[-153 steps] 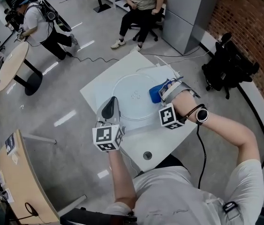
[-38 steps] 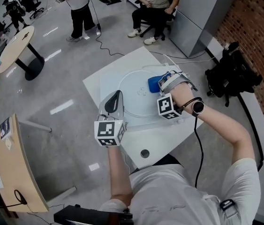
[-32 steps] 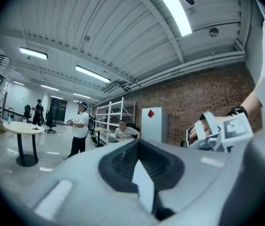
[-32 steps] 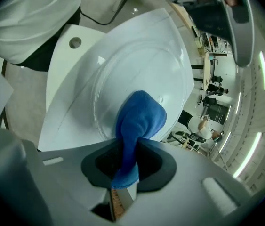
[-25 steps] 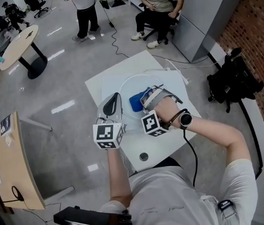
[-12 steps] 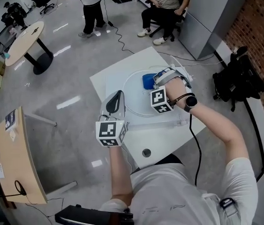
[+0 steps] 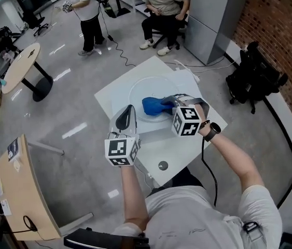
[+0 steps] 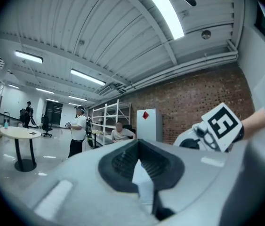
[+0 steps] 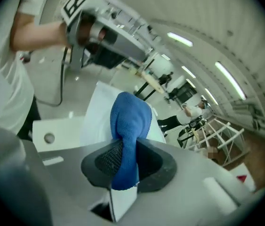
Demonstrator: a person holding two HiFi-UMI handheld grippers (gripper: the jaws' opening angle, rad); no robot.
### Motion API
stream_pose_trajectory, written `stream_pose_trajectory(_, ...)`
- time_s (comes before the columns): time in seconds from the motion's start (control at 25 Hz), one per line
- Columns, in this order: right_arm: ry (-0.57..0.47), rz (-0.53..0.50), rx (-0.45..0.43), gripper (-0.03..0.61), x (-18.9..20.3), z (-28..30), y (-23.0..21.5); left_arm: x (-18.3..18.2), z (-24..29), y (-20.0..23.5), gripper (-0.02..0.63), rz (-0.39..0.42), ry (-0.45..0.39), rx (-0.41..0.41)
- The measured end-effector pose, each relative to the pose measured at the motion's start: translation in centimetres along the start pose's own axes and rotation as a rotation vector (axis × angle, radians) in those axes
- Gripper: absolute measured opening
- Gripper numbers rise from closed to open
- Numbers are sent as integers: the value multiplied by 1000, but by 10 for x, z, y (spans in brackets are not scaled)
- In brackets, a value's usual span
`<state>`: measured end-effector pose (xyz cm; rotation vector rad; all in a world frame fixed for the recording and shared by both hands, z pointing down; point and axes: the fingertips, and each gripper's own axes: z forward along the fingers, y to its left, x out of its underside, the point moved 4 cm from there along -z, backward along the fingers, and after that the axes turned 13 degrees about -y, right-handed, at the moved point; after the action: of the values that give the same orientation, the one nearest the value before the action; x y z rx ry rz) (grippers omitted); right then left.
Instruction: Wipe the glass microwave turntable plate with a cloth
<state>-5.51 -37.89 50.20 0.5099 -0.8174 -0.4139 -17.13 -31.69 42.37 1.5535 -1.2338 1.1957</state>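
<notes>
In mid frame, the right gripper (image 7: 169, 104) pinches the blue cloth (image 7: 153, 106) to rub the round glass plate (image 7: 146, 84); the left gripper (image 7: 127, 111) waits closed, empty.

Blue fuzzy cloth (image 7: 153, 106), clear glossy glass plate (image 7: 147, 86), matt white table (image 7: 179, 152)

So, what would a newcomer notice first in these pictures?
The bright blue cloth, pinched in the right hand-held gripper, sits on the round glass plate on the white table. The left hand-held gripper hovers empty at the table's left edge.
</notes>
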Motion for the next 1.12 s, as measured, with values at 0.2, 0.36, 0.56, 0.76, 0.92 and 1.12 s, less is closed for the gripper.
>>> stream_pose_trajectory(0.2,-382,460,334,67,-16,-64,5,-2,-12,-27,2,-17,9,49)
stream_pose_trajectory(0.36,-573,606,549,67,-31,-112,0,-11,-13,-44,2,-11,-6,39)
stream_pose_trajectory(0.56,-674,667,655,67,-13,-161,16,-16,-6,-95,3,8,-27,25)
stream_pose_trajectory(0.76,-705,729,620,67,20,-204,51,-13,-22,-158,3,13,-18,-61)
stream_pose_trajectory(0.92,-733,718,580,67,32,-237,88,-11,-49,-208,3,9,-40,-132)
stream_pose_trajectory(1.12,-768,716,535,67,27,-272,107,-28,-72,-253,3,48,-35,-158)
